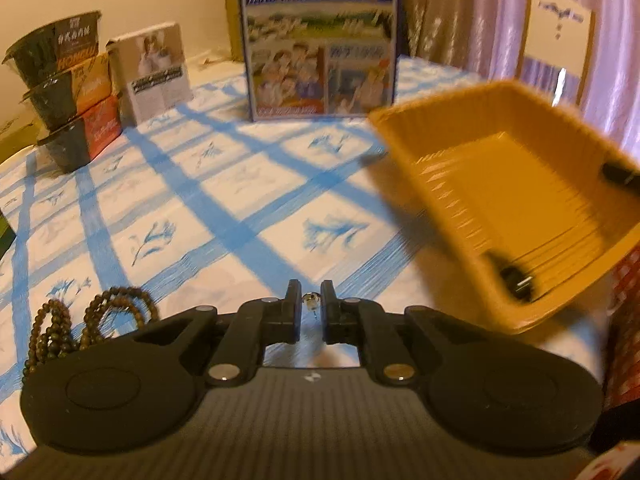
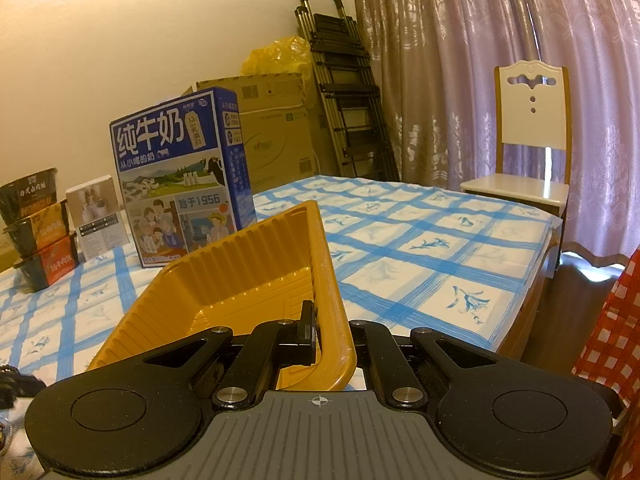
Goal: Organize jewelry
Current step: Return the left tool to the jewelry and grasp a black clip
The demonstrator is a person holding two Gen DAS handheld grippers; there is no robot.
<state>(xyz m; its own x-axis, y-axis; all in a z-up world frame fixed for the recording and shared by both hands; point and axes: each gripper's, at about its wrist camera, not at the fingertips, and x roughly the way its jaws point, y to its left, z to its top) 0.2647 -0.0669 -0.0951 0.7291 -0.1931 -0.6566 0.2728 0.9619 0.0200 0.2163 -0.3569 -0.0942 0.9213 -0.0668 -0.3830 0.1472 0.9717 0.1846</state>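
Left gripper (image 1: 311, 306): clamped on small silver earring (image 1: 310, 301); may slip. Right gripper (image 2: 334, 332): pinching tilted yellow tray (image 2: 256, 264) rim; contents may slide

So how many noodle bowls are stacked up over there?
3, all in one stack at the far left of the table: the top bowl, the middle bowl under it, and the bottom bowl on the tablecloth. Others may be hidden.

blue-checked tablecloth (image 1: 224, 200), brown bead strand (image 1: 92, 320), milk carton (image 1: 320, 40), stacked noodle bowls (image 1: 64, 96), small white box (image 1: 156, 72)
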